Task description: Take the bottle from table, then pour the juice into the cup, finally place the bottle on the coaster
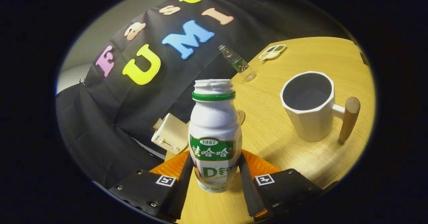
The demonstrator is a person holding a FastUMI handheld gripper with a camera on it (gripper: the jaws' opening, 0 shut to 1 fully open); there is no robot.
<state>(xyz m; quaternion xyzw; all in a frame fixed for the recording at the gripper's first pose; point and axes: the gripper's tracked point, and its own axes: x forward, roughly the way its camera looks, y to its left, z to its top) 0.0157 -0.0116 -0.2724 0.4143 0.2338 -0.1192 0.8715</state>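
Gripper [214,177] clamped on the small white plastic bottle with the green neck ring and green label [214,133], one finger [183,180] pressed to each side of its lower body. Bottle held upright or nearly so, mouth open with no cap, seemingly lifted clear of the light wooden round table [287,137], though hard to tell from this angle. White faceted mug with a wooden peg handle [309,105] standing on the table beyond the fingers and off to the right, well apart from the bottle, dark and apparently empty inside. Small round brown coaster [241,116] just peeking out behind the bottle's shoulder. Farther back, a clear plastic water bottle [238,63] and a small white tray [272,51]; off the table edge, a cream toaster-like box [170,133]. Judged stage: bottle taken, pour not yet done. Main risks from here: low grip on a smooth rounded body, so likely to swivel or slip between the fingers once tipped; open mouth, so an early or hasty tilt would spill juice on the table before reaching the mug; wide travel to the right, so possible knock against the mug's rim or handle.
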